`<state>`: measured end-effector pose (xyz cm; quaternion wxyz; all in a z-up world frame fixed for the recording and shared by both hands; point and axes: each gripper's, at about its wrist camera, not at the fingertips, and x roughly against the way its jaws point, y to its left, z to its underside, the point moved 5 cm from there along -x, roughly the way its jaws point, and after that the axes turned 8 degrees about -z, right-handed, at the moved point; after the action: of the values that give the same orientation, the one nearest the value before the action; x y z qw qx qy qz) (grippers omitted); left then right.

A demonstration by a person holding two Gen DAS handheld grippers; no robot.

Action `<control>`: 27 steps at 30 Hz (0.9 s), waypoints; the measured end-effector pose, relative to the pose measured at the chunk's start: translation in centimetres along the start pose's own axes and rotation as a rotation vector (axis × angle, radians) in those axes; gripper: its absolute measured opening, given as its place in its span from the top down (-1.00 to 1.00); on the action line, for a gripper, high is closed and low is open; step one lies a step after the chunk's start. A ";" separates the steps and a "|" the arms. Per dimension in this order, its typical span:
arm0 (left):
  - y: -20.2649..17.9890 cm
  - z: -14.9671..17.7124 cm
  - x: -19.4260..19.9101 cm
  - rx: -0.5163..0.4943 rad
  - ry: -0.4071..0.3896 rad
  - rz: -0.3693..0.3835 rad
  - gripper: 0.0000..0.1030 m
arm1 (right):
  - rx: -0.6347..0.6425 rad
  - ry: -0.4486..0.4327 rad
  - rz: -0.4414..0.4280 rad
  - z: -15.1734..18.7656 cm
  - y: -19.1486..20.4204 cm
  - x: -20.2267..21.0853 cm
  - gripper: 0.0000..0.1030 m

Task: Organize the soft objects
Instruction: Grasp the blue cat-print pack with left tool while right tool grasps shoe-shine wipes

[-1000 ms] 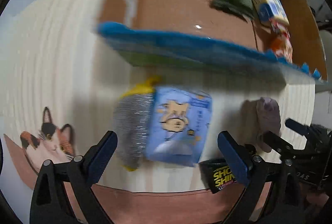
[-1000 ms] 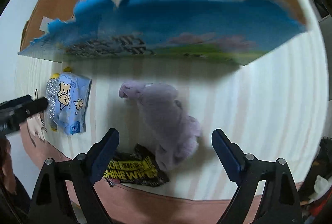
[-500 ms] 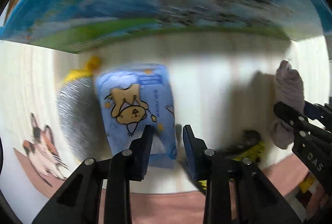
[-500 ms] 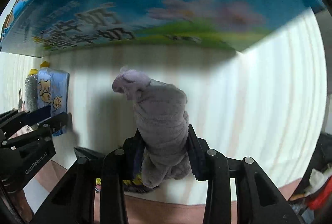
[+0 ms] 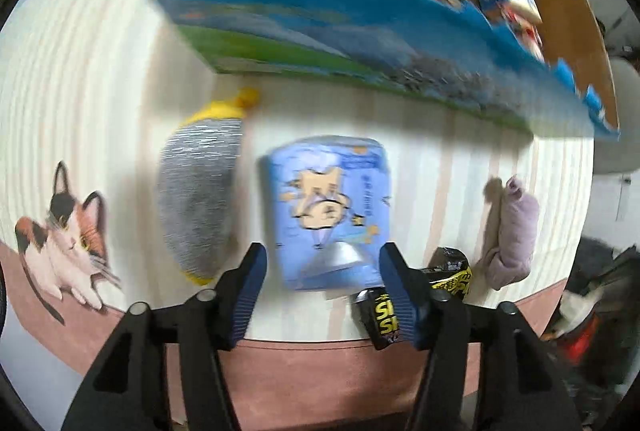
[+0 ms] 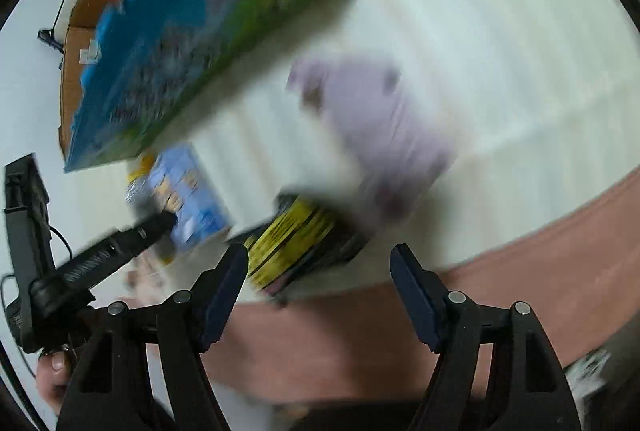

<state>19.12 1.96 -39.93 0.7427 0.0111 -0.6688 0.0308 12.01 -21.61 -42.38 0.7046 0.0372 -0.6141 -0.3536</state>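
Left claw (image 5: 322,283) is seen spread wide, nothing held; the blue tissue pack (image 5: 330,207) lies on the bench (image 5: 80,103) just ahead, between its fingers. Right claw (image 6: 318,283) is likewise held wide and empty. The lilac plush (image 6: 376,135) is seen blurred, lying beyond the black-and-yellow wipes packet (image 6: 296,243).

Both claws, left (image 5: 322,285) and right (image 6: 320,285), have sprung apart (pinched half a second ago), releasing pack (image 5: 330,209) and purple cloth (image 6: 372,135).
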 end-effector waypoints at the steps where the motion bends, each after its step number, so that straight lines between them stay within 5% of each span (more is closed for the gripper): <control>1: 0.5 -0.1 0.1 0.014 0.000 0.001 -0.12 | -0.021 0.018 -0.006 0.5 0.1 -1.2 -0.48; 6: 2.9 -0.3 -0.2 0.051 0.031 0.004 -0.12 | -0.136 0.031 -0.011 0.5 0.3 -5.4 -0.45; 8: 3.2 -0.4 -0.6 0.054 0.042 0.004 -0.12 | -0.125 0.035 0.034 0.4 0.6 -6.3 -0.25; 13: 1.7 -1.1 -0.9 0.020 0.079 0.030 -0.12 | 0.150 0.079 0.213 0.1 3.7 -6.3 -0.01; 19: -0.6 -1.7 -2.5 -0.030 0.126 0.055 -0.12 | 0.453 0.110 0.397 0.4 5.4 -5.4 -0.03; 23: -1.9 -2.1 -3.9 -0.046 0.152 0.055 -0.16 | 0.440 0.111 0.347 0.0 6.1 -4.5 -0.34; 25: -2.5 -2.3 -4.3 -0.051 0.152 0.051 -0.40 | 0.391 0.098 0.276 -0.1 5.7 -3.8 -0.36; 27: -3.2 -2.5 -4.4 -0.061 0.150 0.030 -0.41 | 0.326 0.095 0.227 -0.3 5.1 -3.2 -0.36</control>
<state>21.36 -1.24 -44.46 0.7903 -0.0240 -0.6118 0.0226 14.61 -16.19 -42.70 0.7528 0.0979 -0.6294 -0.1658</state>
